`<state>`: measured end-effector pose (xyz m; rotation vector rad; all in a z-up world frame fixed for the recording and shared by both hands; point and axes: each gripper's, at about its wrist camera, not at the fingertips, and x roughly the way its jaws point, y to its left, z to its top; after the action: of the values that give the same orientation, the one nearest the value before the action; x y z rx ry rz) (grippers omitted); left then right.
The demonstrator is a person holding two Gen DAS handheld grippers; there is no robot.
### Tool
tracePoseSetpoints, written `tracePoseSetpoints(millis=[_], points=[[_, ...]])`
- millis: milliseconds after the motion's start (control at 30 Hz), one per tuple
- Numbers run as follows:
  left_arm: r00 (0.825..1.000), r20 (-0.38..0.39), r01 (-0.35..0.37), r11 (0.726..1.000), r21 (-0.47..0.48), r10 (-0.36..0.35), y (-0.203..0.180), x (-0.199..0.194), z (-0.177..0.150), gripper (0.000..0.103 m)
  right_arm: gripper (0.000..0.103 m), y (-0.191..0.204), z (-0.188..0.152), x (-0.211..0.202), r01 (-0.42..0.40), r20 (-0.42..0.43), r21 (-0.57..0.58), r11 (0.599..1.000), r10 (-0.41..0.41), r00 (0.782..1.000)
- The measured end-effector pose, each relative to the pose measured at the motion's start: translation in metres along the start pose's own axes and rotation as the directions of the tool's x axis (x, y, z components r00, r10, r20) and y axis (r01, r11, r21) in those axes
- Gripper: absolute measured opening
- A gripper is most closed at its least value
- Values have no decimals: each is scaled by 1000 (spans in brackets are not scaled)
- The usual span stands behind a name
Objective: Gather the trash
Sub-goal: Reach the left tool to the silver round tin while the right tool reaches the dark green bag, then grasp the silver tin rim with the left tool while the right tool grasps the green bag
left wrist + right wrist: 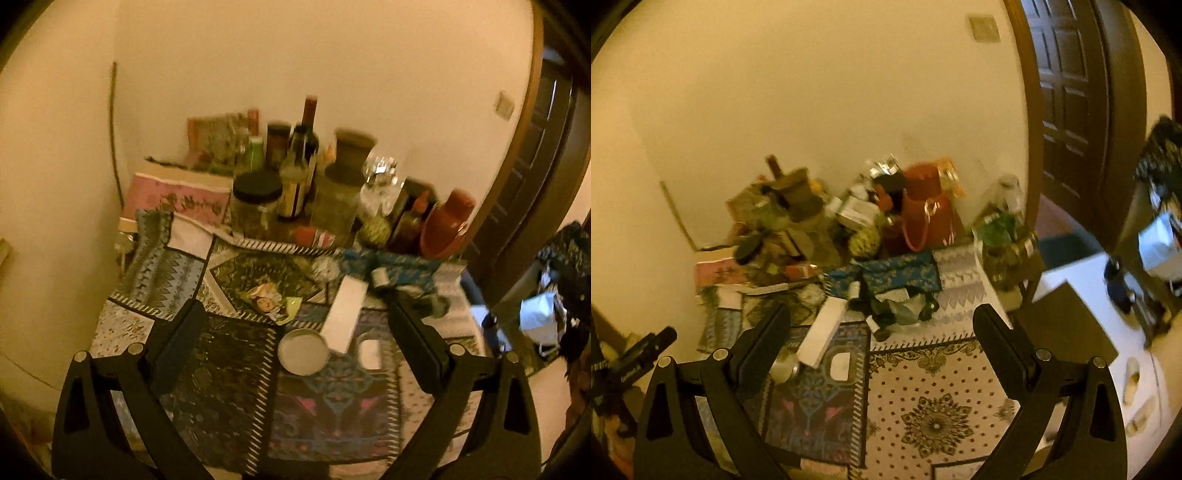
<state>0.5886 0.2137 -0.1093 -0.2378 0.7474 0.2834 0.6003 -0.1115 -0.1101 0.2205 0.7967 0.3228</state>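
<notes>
A crumpled colourful wrapper (271, 301) lies on the patterned tablecloth (221, 369), just ahead of my left gripper (295, 310), which hovers open and empty above the table. A crumpled foil ball (325, 267) sits farther back. Near them are a long white box (345, 314), a round tin lid (303, 350) and a small white block (369, 354). My right gripper (882, 312) is also open and empty, above the cloth's dotted part (923, 387). Ahead of it lie the white box (825, 330) and a dark crumpled heap (897, 310).
Bottles and jars (295, 184) crowd the back of the table against the wall, beside a red vessel (447, 229). A pink box (177, 199) sits back left. A dark door (1071, 110) stands at the right, with a white surface (1108, 332) beyond the table edge.
</notes>
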Motion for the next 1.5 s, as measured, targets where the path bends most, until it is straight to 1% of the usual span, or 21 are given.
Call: tracePoseSetpoints(millis=[167, 300, 367, 433, 467, 567, 667, 733, 800, 833, 867, 900, 933, 967, 1000, 1033, 1067, 1100, 1167, 1300, 1500], points=[[991, -130, 30, 999, 23, -27, 24, 76, -3, 99, 98, -6, -3, 71, 33, -126, 96, 995, -20, 992], [968, -243, 65, 997, 30, -55, 35, 130, -18, 84, 98, -26, -10, 127, 83, -200, 201, 976, -43, 979], [949, -305, 82, 996, 18, -73, 39, 156, -28, 78, 98, -38, -14, 151, 110, -232, 259, 959, -49, 971], [928, -359, 108, 994, 5, -98, 41, 178, -40, 67, 98, -50, -18, 173, 141, -259, 317, 938, -58, 964], [919, -378, 118, 993, -3, -110, 43, 186, -45, 64, 98, -57, -21, 183, 156, -270, 342, 926, -62, 961], [894, -425, 141, 990, -30, -140, 46, 204, -58, 54, 98, -69, -28, 203, 195, -299, 381, 904, -79, 951], [883, -441, 164, 986, -32, -161, 47, 214, -66, 44, 93, -76, -33, 218, 209, -317, 388, 898, -83, 945], [876, -450, 183, 983, -25, -175, 44, 219, -70, 36, 84, -75, -34, 224, 210, -325, 370, 905, -85, 942], [882, -436, 193, 981, -11, -179, 41, 219, -69, 34, 73, -73, -37, 233, 190, -355, 358, 914, -55, 933], [877, -442, 207, 978, -11, -191, 39, 221, -69, 29, 71, -72, -36, 235, 196, -349, 343, 919, -69, 935], [878, -440, 207, 978, -6, -189, 38, 222, -69, 28, 70, -67, -35, 234, 200, -339, 315, 928, -87, 937], [879, -437, 211, 977, -1, -190, 36, 223, -69, 20, 65, -64, -35, 236, 195, -343, 297, 935, -86, 935], [871, -447, 224, 975, -5, -202, 34, 225, -69, 10, 56, -61, -36, 238, 185, -351, 283, 941, -78, 933], [872, -446, 225, 974, -4, -203, 33, 226, -69, 10, 54, -58, -36, 238, 189, -346, 267, 945, -89, 934], [875, -440, 226, 974, 0, -203, 31, 226, -69, 9, 49, -55, -37, 239, 183, -342, 252, 950, -90, 935], [875, -439, 228, 974, 2, -204, 30, 227, -70, 7, 40, -53, -38, 240, 172, -344, 246, 954, -81, 936], [874, -441, 228, 974, -1, -205, 28, 227, -70, 6, 36, -53, -38, 240, 172, -346, 240, 956, -81, 935], [870, -446, 231, 973, -9, -211, 28, 228, -70, 3, 27, -54, -39, 241, 167, -353, 237, 957, -75, 933], [871, -445, 224, 974, -20, -209, 26, 228, -69, 2, 23, -56, -39, 239, 157, -356, 237, 959, -65, 932], [889, -419, 198, 980, -18, -187, 24, 214, -62, 1, 18, -55, -37, 224, 160, -337, 193, 968, -87, 938], [930, -333, 163, 987, -9, -156, 15, 174, -42, 1, 11, -44, -25, 181, 147, -257, 107, 983, -115, 959]])
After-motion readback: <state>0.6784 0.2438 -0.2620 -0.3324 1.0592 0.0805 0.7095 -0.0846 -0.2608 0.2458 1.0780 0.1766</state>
